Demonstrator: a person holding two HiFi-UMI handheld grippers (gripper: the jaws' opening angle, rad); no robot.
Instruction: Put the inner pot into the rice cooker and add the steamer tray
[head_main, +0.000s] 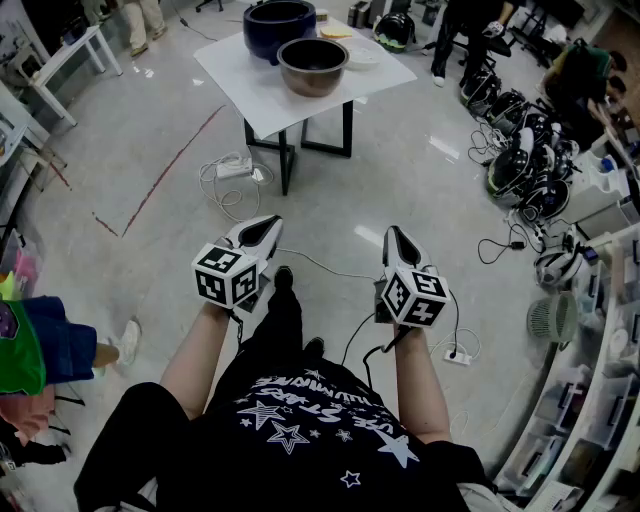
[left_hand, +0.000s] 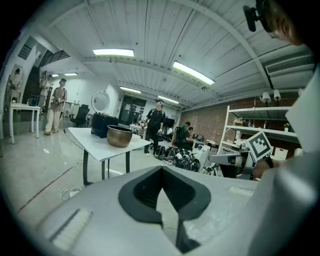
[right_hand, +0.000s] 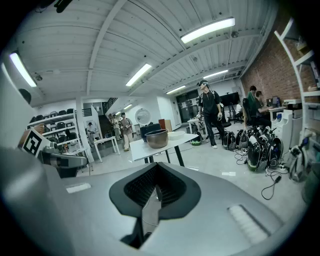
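Nothing done yet: inner pot (head_main: 313, 65) outside rice cooker (head_main: 279, 25) on far table (head_main: 235, 62); left gripper (head_main: 268, 224), right gripper (head_main: 392, 234) closed, empty; both steps left.

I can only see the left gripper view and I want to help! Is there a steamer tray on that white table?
Observer: Yes, the head view shows a pale round tray beside the brown metal inner pot on the white square table.
Operator: Is the cooker open?
Observer: From above, the dark blue round rice cooker shows an open top.
Operator: Is the other gripper holding anything?
Observer: No, the right gripper is shut and empty.
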